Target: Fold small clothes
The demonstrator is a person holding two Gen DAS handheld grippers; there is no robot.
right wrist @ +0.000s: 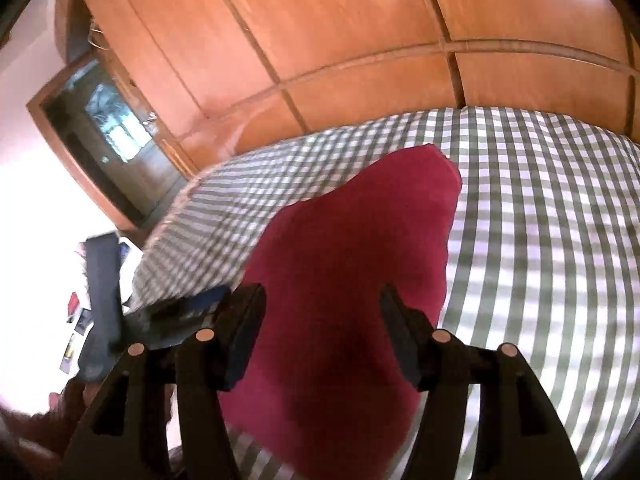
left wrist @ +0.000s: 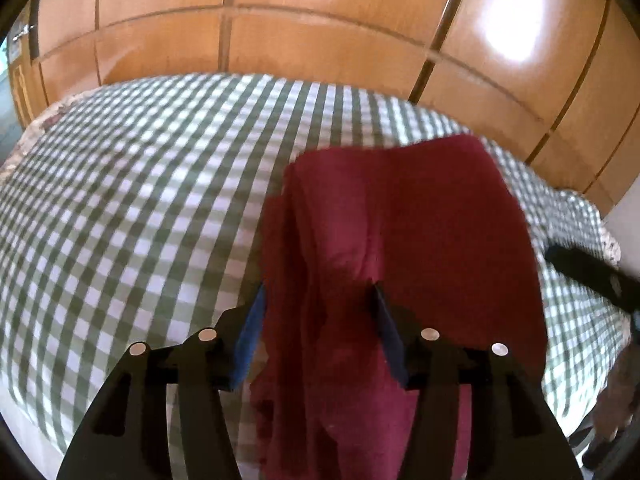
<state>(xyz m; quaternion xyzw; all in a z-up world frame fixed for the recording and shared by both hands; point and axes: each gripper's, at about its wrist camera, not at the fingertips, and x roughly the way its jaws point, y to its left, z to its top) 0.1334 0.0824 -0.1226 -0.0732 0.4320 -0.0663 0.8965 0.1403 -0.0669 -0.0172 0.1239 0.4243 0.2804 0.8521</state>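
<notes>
Both grippers' jaws gape wide over the red garment (left wrist: 400, 220), gripping nothing.

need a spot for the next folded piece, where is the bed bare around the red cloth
Bare checked bedspread lies left of the red cloth in the left wrist view, out to the wardrobe. Another patch shows in the right wrist view. It is crowded near the left gripper and right gripper.

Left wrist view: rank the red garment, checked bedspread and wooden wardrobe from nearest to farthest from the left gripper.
1. Red garment, between the open jaws of the left gripper.
2. Checked bedspread, spreading underneath and ahead, mostly left.
3. Wooden wardrobe, behind the bed, across the top.
</notes>
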